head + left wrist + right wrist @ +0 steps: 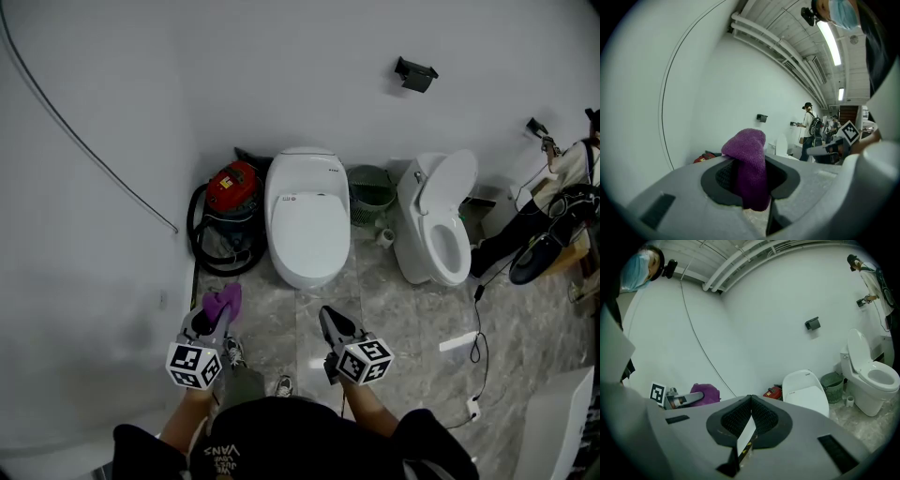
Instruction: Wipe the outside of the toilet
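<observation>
A white toilet with its lid down stands against the wall ahead of me; the right gripper view shows the same toilet. My left gripper hangs in the air short of its front left, shut on a purple cloth. In the left gripper view the cloth bulges up out of the closed jaws of that gripper. My right gripper hovers over the floor in front of the toilet. Its jaws are shut with nothing held.
A second toilet with raised lid stands to the right, a green basket between the two. A red vacuum with black hose sits left of the closed toilet. A person stands far right; cables lie on the floor.
</observation>
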Demonstrator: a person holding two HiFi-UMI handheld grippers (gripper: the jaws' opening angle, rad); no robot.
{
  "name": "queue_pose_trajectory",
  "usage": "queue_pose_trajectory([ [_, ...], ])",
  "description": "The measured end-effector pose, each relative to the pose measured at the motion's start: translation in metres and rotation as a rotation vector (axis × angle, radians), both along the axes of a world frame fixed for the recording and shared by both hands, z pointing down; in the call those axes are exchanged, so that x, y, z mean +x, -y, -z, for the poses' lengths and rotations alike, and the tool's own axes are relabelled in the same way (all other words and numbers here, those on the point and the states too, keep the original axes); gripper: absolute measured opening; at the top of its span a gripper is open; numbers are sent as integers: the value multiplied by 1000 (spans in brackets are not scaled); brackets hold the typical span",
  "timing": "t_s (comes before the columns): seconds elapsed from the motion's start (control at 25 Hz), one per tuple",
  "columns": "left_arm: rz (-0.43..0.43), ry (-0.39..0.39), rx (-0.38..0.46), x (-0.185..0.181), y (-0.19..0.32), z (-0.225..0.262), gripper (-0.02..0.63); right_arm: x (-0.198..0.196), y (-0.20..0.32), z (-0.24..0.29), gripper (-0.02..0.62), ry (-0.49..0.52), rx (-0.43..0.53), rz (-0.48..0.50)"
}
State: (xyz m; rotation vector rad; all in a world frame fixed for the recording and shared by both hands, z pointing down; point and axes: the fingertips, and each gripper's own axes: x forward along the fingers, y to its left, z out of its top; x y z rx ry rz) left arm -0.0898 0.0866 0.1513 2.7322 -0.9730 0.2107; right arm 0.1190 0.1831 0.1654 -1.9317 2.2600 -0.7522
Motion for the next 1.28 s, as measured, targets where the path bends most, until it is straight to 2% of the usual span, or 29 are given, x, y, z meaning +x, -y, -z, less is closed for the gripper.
queue_pose_trajectory([
  [0.44,-102,10,8,12,88,8,94,-7,89,10,-1,-9,8,-50],
  [0.76,-137,17,-10,-7,155,7,94,-34,161,14,-1,-8,0,-62],
  [1.0,-177,27,-35,-13,195,-14,94,-48,201,3,0,-9,-11,-80],
  [1.28,-139,54,-59,5,205,-34,94,-30,212,-9,-1,-17,-27,-17],
])
